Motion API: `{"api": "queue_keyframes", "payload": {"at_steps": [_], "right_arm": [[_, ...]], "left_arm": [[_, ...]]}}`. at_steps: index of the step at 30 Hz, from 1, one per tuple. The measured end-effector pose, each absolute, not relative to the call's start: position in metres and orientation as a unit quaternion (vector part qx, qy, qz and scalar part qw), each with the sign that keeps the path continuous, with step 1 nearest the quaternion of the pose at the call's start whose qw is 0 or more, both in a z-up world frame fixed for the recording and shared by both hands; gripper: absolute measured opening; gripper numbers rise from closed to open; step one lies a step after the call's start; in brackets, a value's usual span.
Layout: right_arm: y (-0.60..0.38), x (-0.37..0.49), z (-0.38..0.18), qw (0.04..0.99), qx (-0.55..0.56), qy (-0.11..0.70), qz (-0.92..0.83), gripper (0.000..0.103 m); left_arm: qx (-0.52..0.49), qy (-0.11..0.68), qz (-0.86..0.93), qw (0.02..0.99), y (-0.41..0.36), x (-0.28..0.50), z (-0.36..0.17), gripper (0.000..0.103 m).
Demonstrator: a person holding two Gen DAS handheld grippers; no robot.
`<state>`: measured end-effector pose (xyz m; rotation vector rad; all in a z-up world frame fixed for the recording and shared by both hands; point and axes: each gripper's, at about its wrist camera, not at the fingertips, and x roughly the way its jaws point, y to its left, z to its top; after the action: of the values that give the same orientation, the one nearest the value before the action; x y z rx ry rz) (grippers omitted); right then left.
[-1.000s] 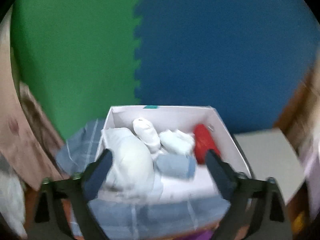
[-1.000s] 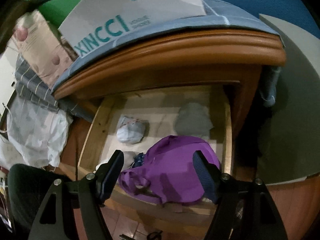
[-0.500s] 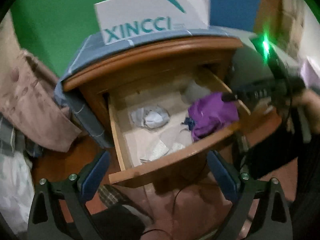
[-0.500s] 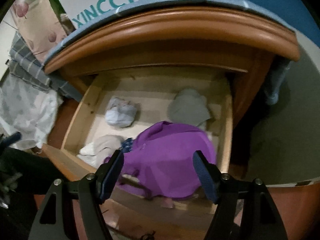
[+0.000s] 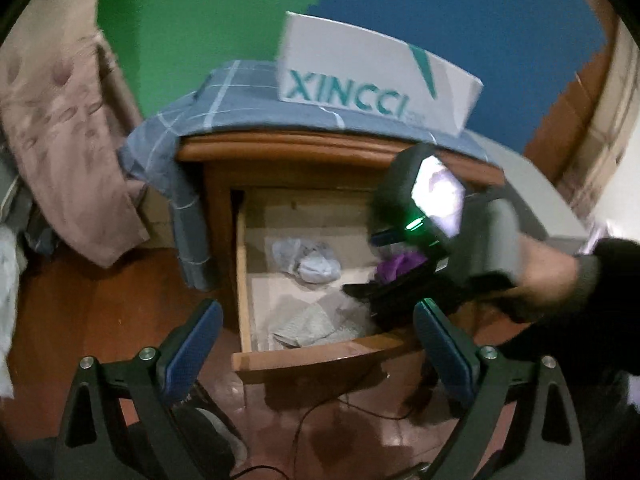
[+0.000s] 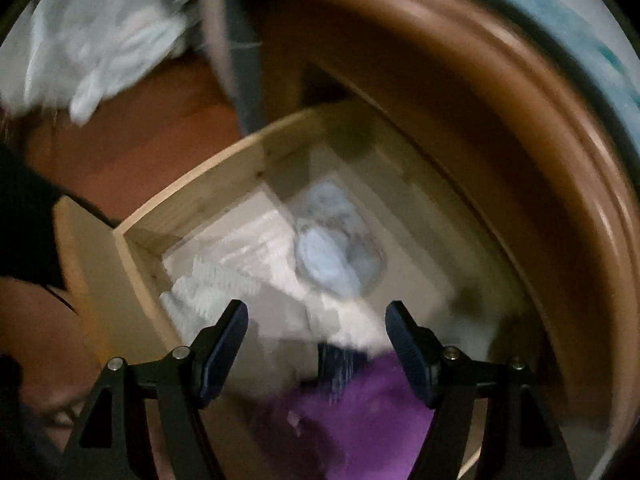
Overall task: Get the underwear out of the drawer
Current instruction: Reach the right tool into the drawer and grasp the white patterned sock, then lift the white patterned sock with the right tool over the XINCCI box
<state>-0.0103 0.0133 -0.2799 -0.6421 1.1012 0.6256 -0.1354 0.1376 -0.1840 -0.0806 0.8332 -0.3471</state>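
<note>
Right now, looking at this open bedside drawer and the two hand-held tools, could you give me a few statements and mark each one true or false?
1. The wooden drawer stands pulled open. True.
2. The right tool has clamped the crumpled purple garment. False: its jaws stand apart with nothing pressed between them.
3. A white cardboard box with teal lettering sits on the blue checked cloth atop the cabinet. True.
4. The drawer holds only the purple garment. False: a pale blue-white bundle and a grey-white folded cloth lie there too.
5. The left tool is shut. False: its jaws are wide open and hold nothing.
</note>
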Motion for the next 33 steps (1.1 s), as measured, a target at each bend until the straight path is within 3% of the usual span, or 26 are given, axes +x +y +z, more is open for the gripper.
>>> {"api": "queue_keyframes", "payload": {"at_steps": [10, 11, 13, 14, 15, 18, 27, 33], "right_arm": [[0.034, 0.033, -0.345, 0.732, -0.333, 0.521, 0.287, 0.072], [0.035, 0.035, -0.351, 0.727, -0.335, 0.524, 0.290, 0.067], [0.035, 0.039, -0.364, 0.710, -0.333, 0.543, 0.299, 0.037], [0.034, 0.040, -0.365, 0.714, -0.330, 0.539, 0.301, 0.037], [0.034, 0.041, -0.364, 0.718, -0.327, 0.536, 0.299, 0.026], [0.033, 0.041, -0.359, 0.724, -0.327, 0.530, 0.296, 0.015], [-0.003, -0.012, -0.267, 0.775, -0.279, 0.494, 0.277, 0.013], [-0.064, -0.050, -0.215, 0.820, -0.158, 0.503, 0.221, 0.013]], "left_arm": [[-0.113, 0.435, -0.155, 0.880, 0.168, -0.123, -0.192, 0.095], [-0.114, 0.435, -0.157, 0.879, 0.168, -0.122, -0.192, 0.095], [-0.116, 0.437, -0.159, 0.878, 0.167, -0.121, -0.192, 0.095], [-0.116, 0.437, -0.159, 0.878, 0.167, -0.121, -0.193, 0.095], [-0.116, 0.439, -0.159, 0.876, 0.167, -0.120, -0.194, 0.095], [-0.115, 0.442, -0.156, 0.876, 0.166, -0.119, -0.195, 0.095], [-0.082, 0.438, -0.142, 0.884, 0.153, -0.119, -0.196, 0.095], [-0.063, 0.445, -0.115, 0.886, 0.151, -0.115, -0.204, 0.095]]}}
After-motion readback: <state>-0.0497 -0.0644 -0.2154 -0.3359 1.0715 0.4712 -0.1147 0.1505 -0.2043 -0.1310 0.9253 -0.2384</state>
